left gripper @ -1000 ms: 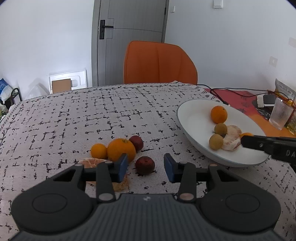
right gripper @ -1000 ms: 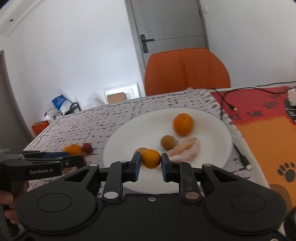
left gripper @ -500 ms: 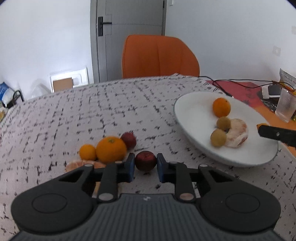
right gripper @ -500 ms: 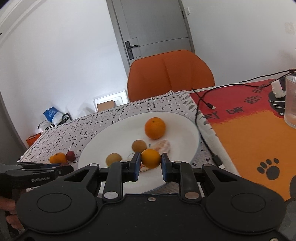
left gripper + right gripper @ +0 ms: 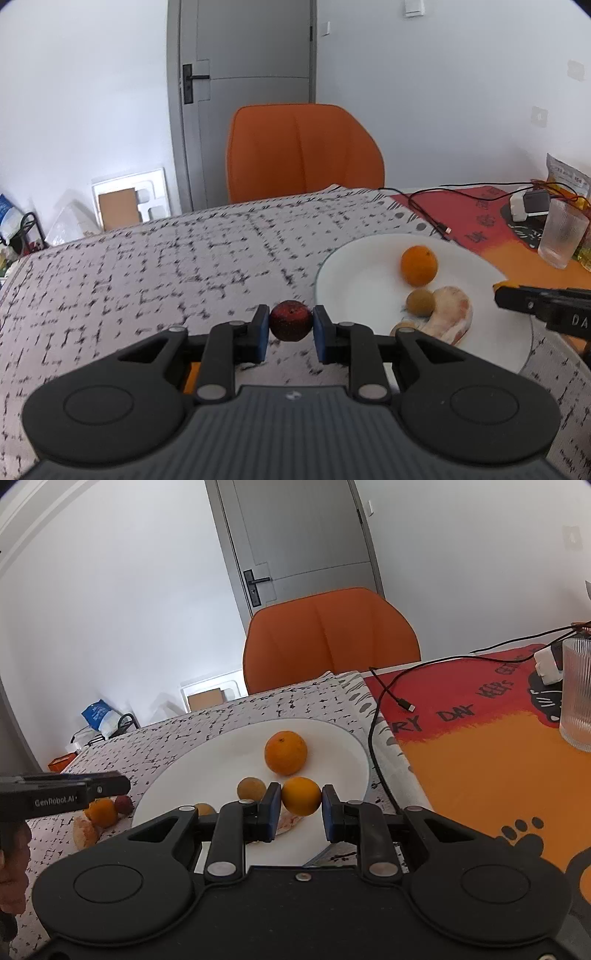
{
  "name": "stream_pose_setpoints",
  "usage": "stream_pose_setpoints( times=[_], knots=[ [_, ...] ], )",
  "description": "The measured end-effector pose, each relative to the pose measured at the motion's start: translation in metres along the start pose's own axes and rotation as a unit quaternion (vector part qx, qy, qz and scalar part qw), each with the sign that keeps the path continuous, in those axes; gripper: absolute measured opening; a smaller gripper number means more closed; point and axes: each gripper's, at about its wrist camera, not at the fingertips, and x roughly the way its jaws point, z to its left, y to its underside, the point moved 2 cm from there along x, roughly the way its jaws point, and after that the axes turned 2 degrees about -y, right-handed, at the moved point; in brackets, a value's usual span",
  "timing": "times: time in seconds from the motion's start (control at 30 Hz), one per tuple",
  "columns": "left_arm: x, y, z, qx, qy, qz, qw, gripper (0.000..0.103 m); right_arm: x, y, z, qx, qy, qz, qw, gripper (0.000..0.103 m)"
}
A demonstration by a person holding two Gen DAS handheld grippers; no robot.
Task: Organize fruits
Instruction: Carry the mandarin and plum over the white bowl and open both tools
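Observation:
My left gripper (image 5: 290, 325) is shut on a small dark red fruit (image 5: 290, 320), held above the patterned tablecloth (image 5: 147, 266) left of the white plate (image 5: 369, 258). My right gripper (image 5: 299, 802) is shut on a small orange (image 5: 301, 795) over the near side of the plate (image 5: 207, 768). On the plate lie a larger orange (image 5: 285, 752), two small brown fruits (image 5: 251, 788) and a peeled citrus piece (image 5: 450, 317). Left of the plate, an orange (image 5: 100, 812), a reddish fruit (image 5: 123, 804) and a peeled piece (image 5: 85, 831) rest on the cloth.
An orange chair (image 5: 303, 151) stands at the table's far side. A red-orange mat (image 5: 480, 760) with a black cable (image 5: 384, 701), a ribbed glass (image 5: 576, 698) and a white charger (image 5: 528, 203) lies to the right. A grey door (image 5: 243, 92) is behind.
My left gripper closed on the dark red fruit and lifted it off the cloth toward the plate. My right gripper, still holding the small orange, shifted toward the plate's near right side.

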Motion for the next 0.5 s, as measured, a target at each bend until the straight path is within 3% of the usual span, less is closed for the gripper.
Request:
stream_pose_setpoints(
  times=[0.23, 0.33, 0.5],
  knots=[
    [0.007, -0.014, -0.017, 0.014, 0.018, -0.010, 0.9997, 0.023, 0.002, -0.004, -0.004, -0.001, -0.001, -0.002, 1.000, 0.023],
    [0.010, -0.017, -0.026, 0.020, 0.026, -0.012, 0.9994, 0.023, -0.001, -0.006, -0.004, -0.004, 0.004, -0.006, 1.000, 0.031],
    [0.016, -0.018, -0.036, 0.024, 0.039, -0.004, 0.9990, 0.024, -0.007, -0.005, -0.010, 0.005, 0.011, -0.010, 1.000, 0.032]
  ],
)
